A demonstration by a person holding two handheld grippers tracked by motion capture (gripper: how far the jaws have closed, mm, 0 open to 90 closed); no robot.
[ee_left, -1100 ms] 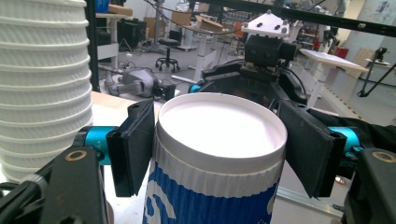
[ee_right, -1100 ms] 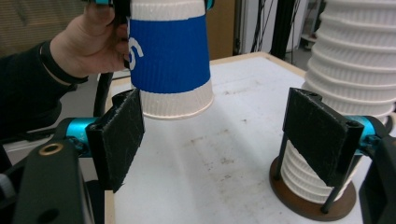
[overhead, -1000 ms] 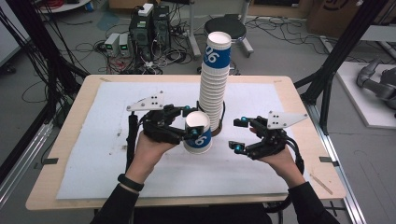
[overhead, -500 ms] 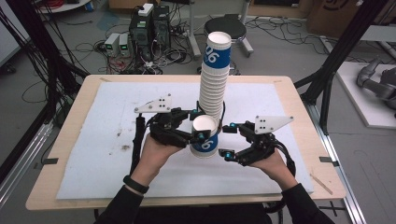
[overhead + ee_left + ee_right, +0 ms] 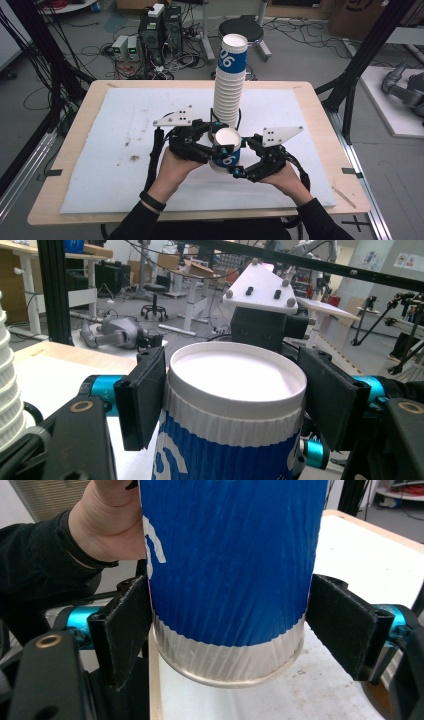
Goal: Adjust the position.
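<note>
We hold one blue-and-white ribbed paper cup (image 5: 226,150) upright above the white foam mat (image 5: 115,130), just in front of the tall stack of matching paper cups (image 5: 229,82) near the table's middle. Our left gripper (image 5: 214,144) is clamped on the cup's upper part, a black pad at either side just under the rolled white rim (image 5: 235,385), which keeps the open mouth level.

Our right gripper (image 5: 239,166) reaches in from the other side, lower down. Its jaws have just been opening, and the black pads (image 5: 125,625) stand one on each side of the cup's silvery-white base band (image 5: 227,657); the one at the picture's right is clearly apart from it, the other sits close against the wall, so we judge this gripper is not gripping. It seems placed to take or steady the bottom, perhaps to split nested cups.

The stack's top cup shows a large white "06" on its blue band; the held cup shows only part of a similar white figure.

Around the wooden table (image 5: 320,115) lie computer boxes, cables and a round black stool (image 5: 243,28) on the floor.
</note>
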